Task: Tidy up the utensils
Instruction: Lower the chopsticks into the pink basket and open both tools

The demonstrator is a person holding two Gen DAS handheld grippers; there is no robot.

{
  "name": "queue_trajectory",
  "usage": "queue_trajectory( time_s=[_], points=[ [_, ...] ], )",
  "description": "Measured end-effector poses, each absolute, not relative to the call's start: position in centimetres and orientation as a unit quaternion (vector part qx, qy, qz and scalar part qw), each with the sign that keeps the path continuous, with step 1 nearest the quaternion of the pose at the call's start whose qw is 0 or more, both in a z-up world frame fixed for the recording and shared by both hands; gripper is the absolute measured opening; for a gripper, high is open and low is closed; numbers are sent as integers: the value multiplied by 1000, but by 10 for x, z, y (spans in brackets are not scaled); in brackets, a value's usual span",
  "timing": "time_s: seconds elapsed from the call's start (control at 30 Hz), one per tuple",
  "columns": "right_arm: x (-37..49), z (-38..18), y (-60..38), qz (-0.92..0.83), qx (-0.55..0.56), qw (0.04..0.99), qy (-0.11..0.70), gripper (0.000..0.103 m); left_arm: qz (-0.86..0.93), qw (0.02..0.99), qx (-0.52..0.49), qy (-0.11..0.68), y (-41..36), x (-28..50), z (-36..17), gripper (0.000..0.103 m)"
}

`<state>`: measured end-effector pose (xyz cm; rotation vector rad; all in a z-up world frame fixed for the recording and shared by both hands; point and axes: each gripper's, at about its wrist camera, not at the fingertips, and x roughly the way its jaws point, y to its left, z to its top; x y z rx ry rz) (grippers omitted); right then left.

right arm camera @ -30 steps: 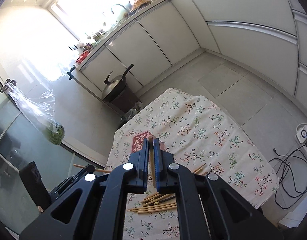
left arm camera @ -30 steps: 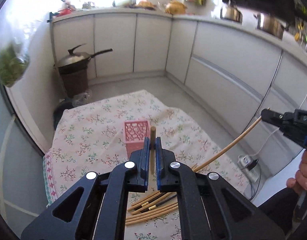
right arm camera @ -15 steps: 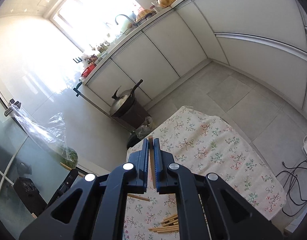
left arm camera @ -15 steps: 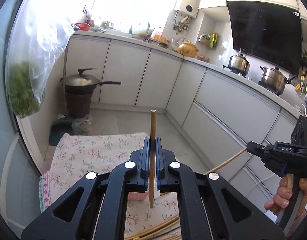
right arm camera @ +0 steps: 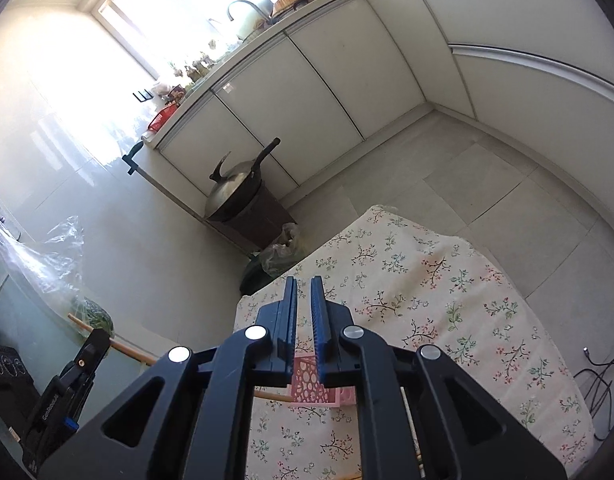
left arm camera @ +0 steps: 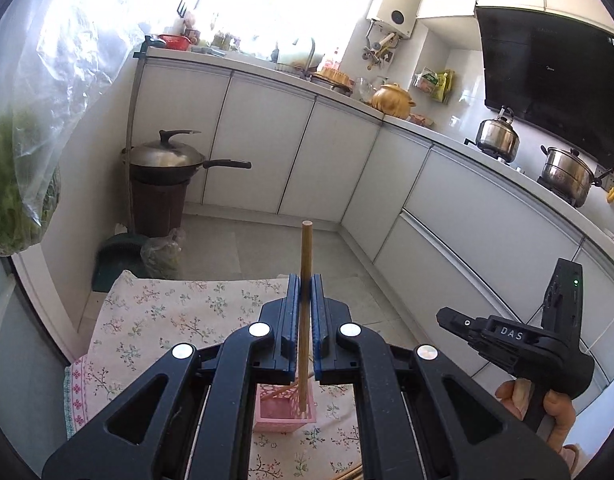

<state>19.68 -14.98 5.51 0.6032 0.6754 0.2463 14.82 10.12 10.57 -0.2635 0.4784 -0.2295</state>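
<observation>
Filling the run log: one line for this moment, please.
left hand-held gripper: shut on chopstick | right hand-held gripper: opening, empty | pink basket: one chopstick inside

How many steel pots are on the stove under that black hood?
2. One steel kettle-like pot stands nearer the corner; a wider lidded steel pot stands right of it. More may hide beyond the picture's edge.

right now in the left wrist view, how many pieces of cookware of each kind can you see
lidded wok: 1
clay pot: 1
steel pots: 2
total: 4
</observation>
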Motion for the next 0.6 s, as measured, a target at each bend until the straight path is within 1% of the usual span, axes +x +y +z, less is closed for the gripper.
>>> queue_trajectory(
  time_s=[0.07, 0.1, 0.13, 0.2, 0.3, 0.4, 0.47, 0.5, 0.53, 0.6],
  points=[
    [188, 55, -153, 116, 283, 897, 319, 16, -108, 956, -131, 238, 101, 152, 103, 5],
    [184, 55, -156, 115, 283, 899, 315, 23, -107, 956, -134, 240, 101, 155, 101, 5],
    [179, 55, -159, 113, 283, 901, 310, 35, -106, 955, -137, 241, 101, 156, 100, 5],
    [169, 53, -164, 105, 281, 905, 301, 41, -104, 954, -142, 245, 100, 160, 98, 5],
    [166, 52, -169, 100, 270, 908, 304, 41, -98, 952, -145, 252, 98, 167, 92, 5],
    [162, 52, -169, 97, 260, 913, 301, 46, -90, 948, -152, 264, 94, 179, 79, 5],
    [163, 50, -168, 96, 255, 913, 303, 47, -89, 939, -161, 291, 95, 194, 63, 6],
    [164, 49, -169, 97, 255, 912, 306, 47, -87, 931, -167, 312, 96, 201, 51, 8],
    [163, 48, -170, 97, 256, 911, 308, 47, -82, 927, -172, 322, 97, 203, 45, 14],
    [163, 48, -170, 95, 252, 912, 309, 47, -66, 925, -181, 326, 106, 203, 40, 18]
  ],
)
